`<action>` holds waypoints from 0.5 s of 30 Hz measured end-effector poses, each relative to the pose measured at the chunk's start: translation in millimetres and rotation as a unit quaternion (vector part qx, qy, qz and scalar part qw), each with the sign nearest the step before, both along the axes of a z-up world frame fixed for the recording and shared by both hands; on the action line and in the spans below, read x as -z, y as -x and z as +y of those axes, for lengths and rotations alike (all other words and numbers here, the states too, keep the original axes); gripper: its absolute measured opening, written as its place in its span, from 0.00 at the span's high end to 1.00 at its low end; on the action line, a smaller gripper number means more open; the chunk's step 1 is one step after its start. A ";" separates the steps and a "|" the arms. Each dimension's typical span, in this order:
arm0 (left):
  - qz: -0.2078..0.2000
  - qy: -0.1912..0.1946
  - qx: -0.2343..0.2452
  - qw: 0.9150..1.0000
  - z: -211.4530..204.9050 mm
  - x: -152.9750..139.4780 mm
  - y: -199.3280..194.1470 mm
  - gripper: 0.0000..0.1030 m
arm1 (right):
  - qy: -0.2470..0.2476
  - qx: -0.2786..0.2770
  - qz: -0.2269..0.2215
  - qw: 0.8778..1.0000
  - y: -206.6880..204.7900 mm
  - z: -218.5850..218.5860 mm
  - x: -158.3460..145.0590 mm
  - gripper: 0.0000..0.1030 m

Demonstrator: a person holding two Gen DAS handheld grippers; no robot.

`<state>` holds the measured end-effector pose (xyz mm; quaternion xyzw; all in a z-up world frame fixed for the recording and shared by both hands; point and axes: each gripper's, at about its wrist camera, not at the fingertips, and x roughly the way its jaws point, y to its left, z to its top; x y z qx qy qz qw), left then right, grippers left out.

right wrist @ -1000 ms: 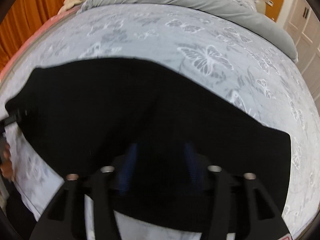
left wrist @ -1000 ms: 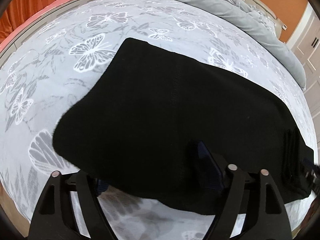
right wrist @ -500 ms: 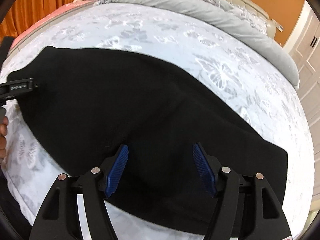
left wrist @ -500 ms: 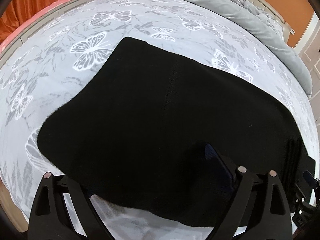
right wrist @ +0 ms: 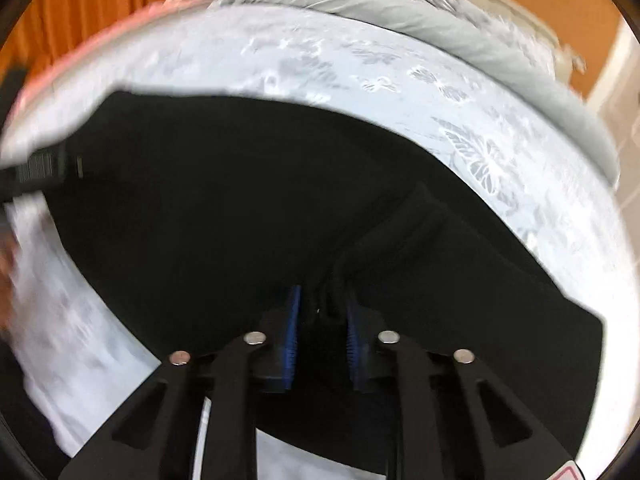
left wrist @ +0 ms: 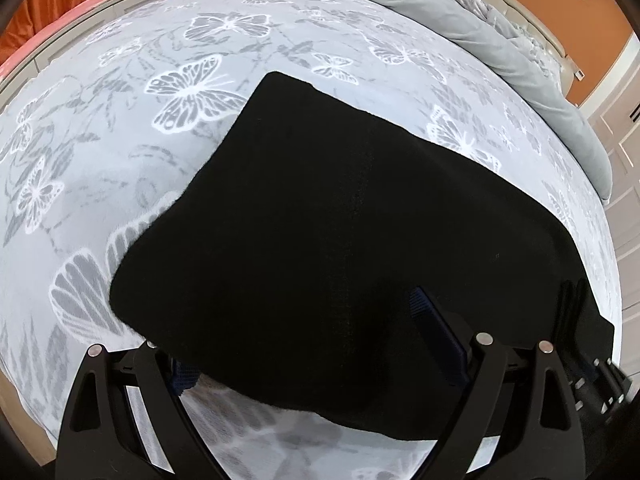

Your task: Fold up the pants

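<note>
Black pants (left wrist: 352,216) lie folded flat across the butterfly-print bedspread (left wrist: 120,152). My left gripper (left wrist: 304,340) stands open wide at their near edge. Its left pad (left wrist: 182,376) shows under the cloth, its right pad (left wrist: 436,332) rests on top. In the right wrist view my right gripper (right wrist: 322,304) is closing its jaws. Its blue pads (right wrist: 294,320) pinch a raised ridge of the pants (right wrist: 224,208) between them. The right gripper's body (left wrist: 592,376) shows at the pants' right end in the left wrist view. The left gripper (right wrist: 40,168) is blurred at far left.
A grey rolled duvet (left wrist: 500,40) runs along the far side of the bed. Orange curtains (right wrist: 100,8) and an orange wall stand behind it. White cabinet doors (left wrist: 624,160) are at the right. A person's hand (right wrist: 6,264) is at the left edge, blurred.
The right gripper's pads have come together from wide apart and gathered a ridge of cloth. The left gripper's jaws widened slightly early on and stayed put.
</note>
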<state>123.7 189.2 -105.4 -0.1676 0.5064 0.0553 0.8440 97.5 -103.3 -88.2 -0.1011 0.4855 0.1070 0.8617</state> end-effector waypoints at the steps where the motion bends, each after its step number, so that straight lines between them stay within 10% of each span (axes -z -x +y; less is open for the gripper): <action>1: 0.000 0.000 0.001 1.000 -0.5 -0.2 0.1 0.13 | -0.012 0.006 -0.001 1.000 -1.3 -0.1 -4.0 0.84; 9: 0.000 -0.019 0.008 1.000 -4.1 2.4 -0.5 0.13 | 0.033 -0.030 -0.001 0.999 -5.1 43.1 10.2 0.72; 15: -0.006 -0.008 0.004 1.000 -0.9 2.6 -2.3 0.19 | -0.059 0.023 -0.097 0.993 11.4 -15.0 -55.7 0.26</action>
